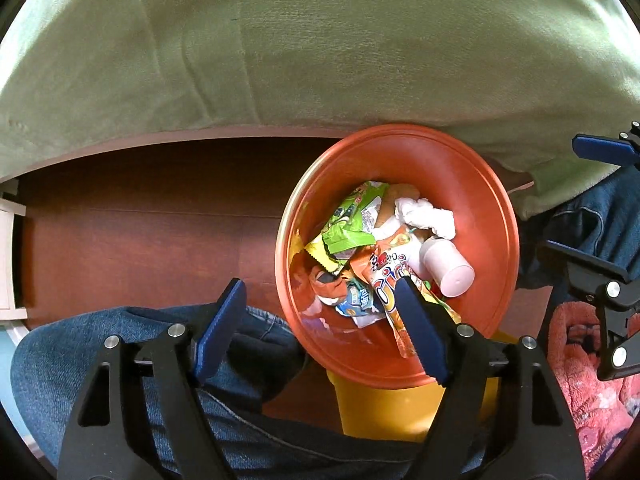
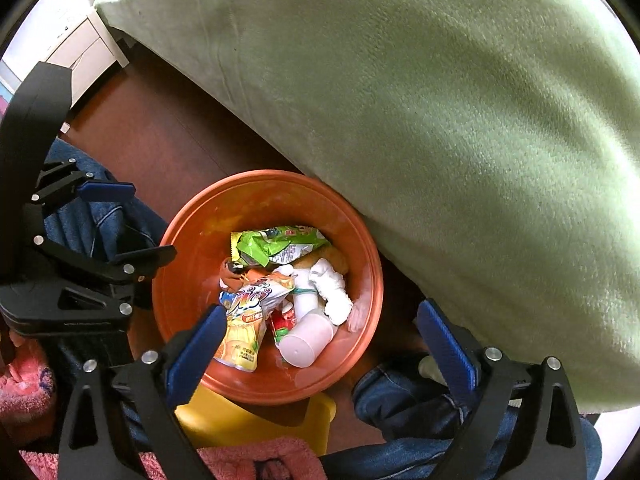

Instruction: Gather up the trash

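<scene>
Left wrist view: left gripper [image 1: 322, 322] held released, jaws wide, nothing grasped, above near rim of orange bin [image 1: 496, 216]. Trash seen inside bin: green wrapper [image 1: 352, 216], white tissue [image 1: 426, 216], pink cup [image 1: 450, 266], orange pouch [image 1: 394, 280]. Green bedcover [image 1: 320, 40] spread beyond.

Right wrist view: right gripper [image 2: 320, 344] also released, empty, over near right of bin [image 2: 184, 272]. Drop-off step judged done or nearly so; next move calls for fresh trash to be sought outside bin, none visible here.
</scene>
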Demonstrator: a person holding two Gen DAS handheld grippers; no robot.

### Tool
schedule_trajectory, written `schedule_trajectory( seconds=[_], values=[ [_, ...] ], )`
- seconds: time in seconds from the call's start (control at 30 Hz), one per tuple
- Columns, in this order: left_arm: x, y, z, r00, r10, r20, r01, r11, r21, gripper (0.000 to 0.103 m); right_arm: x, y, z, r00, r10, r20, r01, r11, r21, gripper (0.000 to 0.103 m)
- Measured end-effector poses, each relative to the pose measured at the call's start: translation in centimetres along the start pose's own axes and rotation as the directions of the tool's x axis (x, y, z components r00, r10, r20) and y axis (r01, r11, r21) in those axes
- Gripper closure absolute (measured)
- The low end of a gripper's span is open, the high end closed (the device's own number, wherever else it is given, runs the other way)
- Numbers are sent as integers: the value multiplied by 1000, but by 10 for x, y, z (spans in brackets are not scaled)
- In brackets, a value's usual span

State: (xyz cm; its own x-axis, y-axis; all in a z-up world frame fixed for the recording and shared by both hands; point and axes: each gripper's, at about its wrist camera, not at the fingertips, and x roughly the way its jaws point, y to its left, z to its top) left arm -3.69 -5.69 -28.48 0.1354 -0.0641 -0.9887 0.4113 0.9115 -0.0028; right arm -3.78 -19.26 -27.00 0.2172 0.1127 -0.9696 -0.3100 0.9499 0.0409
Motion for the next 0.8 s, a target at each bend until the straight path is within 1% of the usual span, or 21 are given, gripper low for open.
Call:
schedule_trajectory(
  seconds=[0.37,0.5,0.57,0.6,0.7,0.77,0.8],
  values=[
    [-5,2,0,1000,-8,9,8,1000,-13,28,-4,1,0,1000,-4,12,4,1000,4,8],
    [-13,4,-1,1000,-10,19,10,1000,-23,28,-12,1,1,1000,-6,29,6,1000,15,8],
    [-23,6,0,999,-7,47,9,999,-35,28,-22,0,2,998,-9,54,8,1000,26,8],
    [-32,8,1,997,-2,75,6,999,-41,28,-28,-1,3,997,-12,71,10,999,31,8],
    [-54,12,6,990,18,137,-10,998,-61,28,-54,-3,8,989,-32,144,25,998,50,8],
    [-75,18,11,979,36,199,-20,996,-84,28,-77,-5,13,977,-51,209,38,997,66,8],
    [-89,21,14,970,52,239,-28,995,-100,28,-89,-6,15,968,-61,244,45,996,72,7]
  ],
)
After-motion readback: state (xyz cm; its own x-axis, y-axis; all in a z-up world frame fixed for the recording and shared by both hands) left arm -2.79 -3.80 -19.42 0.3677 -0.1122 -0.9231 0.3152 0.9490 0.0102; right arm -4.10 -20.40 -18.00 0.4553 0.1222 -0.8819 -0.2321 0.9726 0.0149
